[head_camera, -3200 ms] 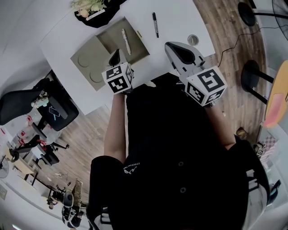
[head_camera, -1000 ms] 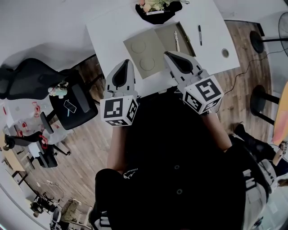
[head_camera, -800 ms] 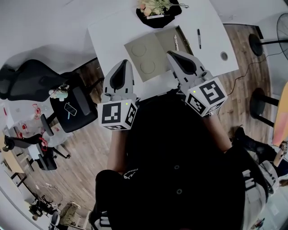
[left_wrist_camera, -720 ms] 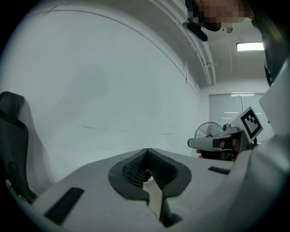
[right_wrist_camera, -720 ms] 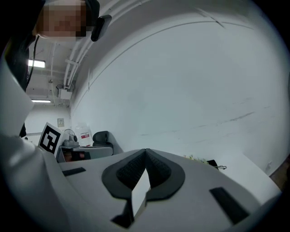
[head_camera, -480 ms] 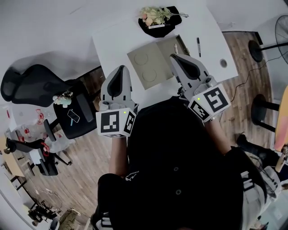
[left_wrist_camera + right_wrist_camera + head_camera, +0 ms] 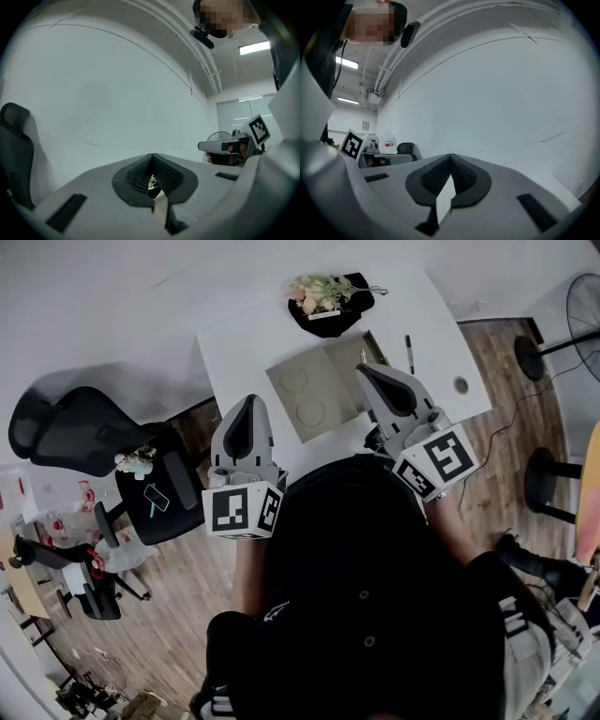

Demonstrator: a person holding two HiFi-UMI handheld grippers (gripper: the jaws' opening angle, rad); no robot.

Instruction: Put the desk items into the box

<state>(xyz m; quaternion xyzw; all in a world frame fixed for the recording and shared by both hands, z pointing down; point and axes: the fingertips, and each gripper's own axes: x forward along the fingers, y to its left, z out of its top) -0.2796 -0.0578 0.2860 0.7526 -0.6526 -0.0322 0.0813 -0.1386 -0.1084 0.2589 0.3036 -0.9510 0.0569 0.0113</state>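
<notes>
Box (image 7: 323, 382) lies open holding a pen (image 7: 362, 355); left claw (image 7: 248, 401) and right claw (image 7: 363, 370) closed, empty.

Office, plainly. Ahead of the left hand-held gripper (image 7: 249, 399) and the right hand-held gripper (image 7: 362, 369), a white rectangular surface (image 7: 234, 343). A round cable grommet (image 7: 460, 385) set into it to the right of the right hand-held gripper, and a slim black pen (image 7: 409, 352) lying near that. Left of the left hand-held gripper, a black high-backed swivel chair (image 7: 66, 423). Nearer, a second black wheeled chair (image 7: 150, 498) on pale wood-plank flooring (image 7: 178, 615). Far right of the right hand-held gripper, a black pedestal fan (image 7: 586, 277). Overhead in the left gripper view, a long ceiling strip light (image 7: 254, 47) and plain white walls (image 7: 103, 93).
</notes>
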